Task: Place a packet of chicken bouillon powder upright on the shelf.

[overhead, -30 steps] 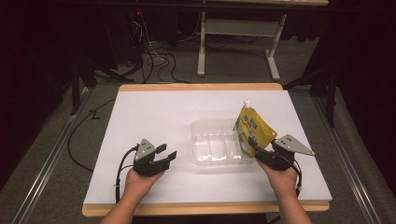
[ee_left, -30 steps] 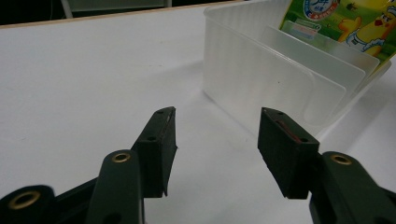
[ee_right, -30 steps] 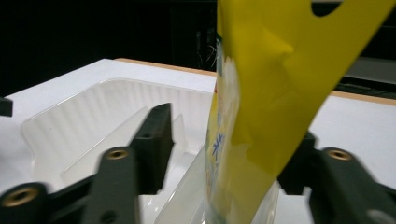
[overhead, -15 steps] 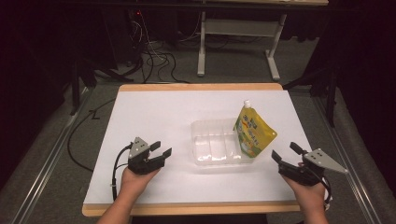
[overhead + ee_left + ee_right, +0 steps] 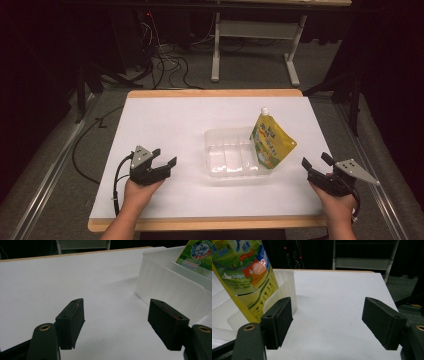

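Note:
A yellow-green spouted pouch [image 5: 271,140] stands leaning in the right end of a clear plastic tray [image 5: 227,155] at the middle of the white table; the pouch [image 5: 244,275] looms at left in the right gripper view and the tray wall [image 5: 172,287] at right in the left gripper view. My left gripper [image 5: 165,157] rests open on the table left of the tray, nothing between its jaws. My right gripper [image 5: 316,161] is open too, off to the right of the pouch near the table's right edge, holding nothing.
The white table top [image 5: 175,125] has a wooden rim; its right edge lies close under my right hand. Beyond the far edge stand a desk frame [image 5: 250,45] and loose cables [image 5: 160,65] on the floor. A rail [image 5: 45,175] runs along the left.
My right gripper has let go of the pouch and drawn back right and toward the near edge. The pouch now stands by itself in the tray. The left gripper barely moved.

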Demonstrator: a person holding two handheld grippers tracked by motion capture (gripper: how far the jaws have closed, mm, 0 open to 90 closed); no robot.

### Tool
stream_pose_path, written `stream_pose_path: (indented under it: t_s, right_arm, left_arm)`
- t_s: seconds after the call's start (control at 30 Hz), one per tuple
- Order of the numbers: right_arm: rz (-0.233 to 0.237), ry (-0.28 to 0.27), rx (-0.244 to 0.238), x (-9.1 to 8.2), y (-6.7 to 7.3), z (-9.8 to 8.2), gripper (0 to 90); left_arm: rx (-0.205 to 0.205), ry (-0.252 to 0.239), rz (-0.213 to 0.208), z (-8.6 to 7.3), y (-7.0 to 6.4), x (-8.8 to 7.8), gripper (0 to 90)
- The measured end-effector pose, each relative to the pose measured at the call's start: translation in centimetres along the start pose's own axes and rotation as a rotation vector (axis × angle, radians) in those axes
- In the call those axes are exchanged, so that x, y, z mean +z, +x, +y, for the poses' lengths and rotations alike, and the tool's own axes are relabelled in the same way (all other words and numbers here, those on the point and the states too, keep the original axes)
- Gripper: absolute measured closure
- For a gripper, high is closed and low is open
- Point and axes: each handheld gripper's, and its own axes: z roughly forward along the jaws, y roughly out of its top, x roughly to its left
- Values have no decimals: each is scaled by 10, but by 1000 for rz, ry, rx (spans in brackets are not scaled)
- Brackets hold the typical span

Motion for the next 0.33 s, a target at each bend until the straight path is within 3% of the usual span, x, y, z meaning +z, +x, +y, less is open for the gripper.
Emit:
stream_pose_path:
  t_s: [0.33]
  right_arm:
    - [-2, -2, 10, 0, -1, 1, 255]
  left_arm:
    - [-14, 0, -2, 0, 2, -2, 292]
